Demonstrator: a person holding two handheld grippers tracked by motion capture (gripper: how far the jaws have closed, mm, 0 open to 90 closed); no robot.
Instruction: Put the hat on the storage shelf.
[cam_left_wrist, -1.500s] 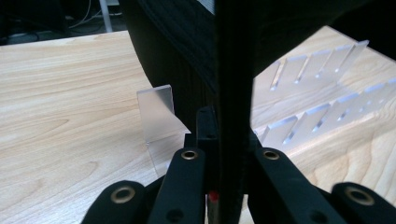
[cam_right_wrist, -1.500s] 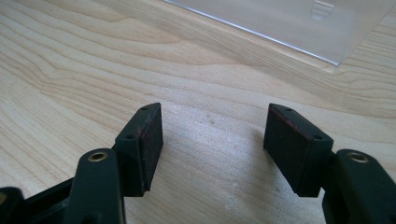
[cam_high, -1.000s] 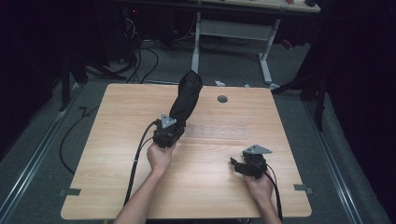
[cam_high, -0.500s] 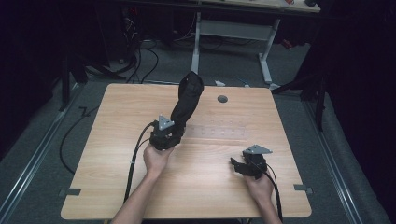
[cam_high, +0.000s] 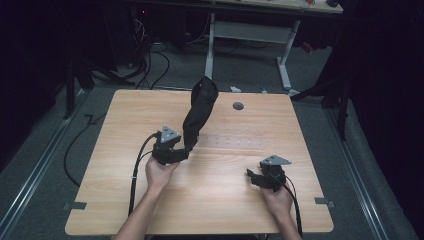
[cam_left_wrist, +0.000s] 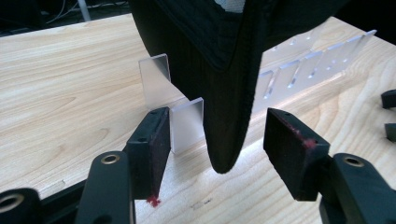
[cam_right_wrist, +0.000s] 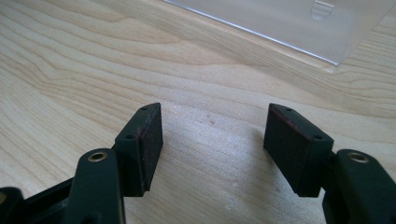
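A black fabric thing (cam_high: 199, 112), perhaps a cap, stands tall and tilted near the table's middle. In the left gripper view its pointed lower end (cam_left_wrist: 224, 93) hangs between my jaws, touching neither pad. My left gripper (cam_high: 183, 149) (cam_left_wrist: 212, 140) is open around that tip. Small clear upright tabs (cam_left_wrist: 187, 123) stand just behind the left jaw. A flat clear slotted plastic rack (cam_high: 235, 140) (cam_left_wrist: 299, 70) lies on the wood to the right of the black thing. My right gripper (cam_high: 249, 176) (cam_right_wrist: 215, 135) is open and holds nothing, low over bare wood, with the rack's edge (cam_right_wrist: 280, 18) ahead of it.
The wooden table (cam_high: 125, 120) has a round grey grommet (cam_high: 238, 106) near its far edge. Black cables (cam_high: 135, 175) trail from both grippers toward the person. Behind the table stand a white desk frame (cam_high: 250, 35) and floor cables.
My left gripper has drawn back a little toward the person and to the left, away from the black thing's base. The black thing and the right gripper have stayed put.
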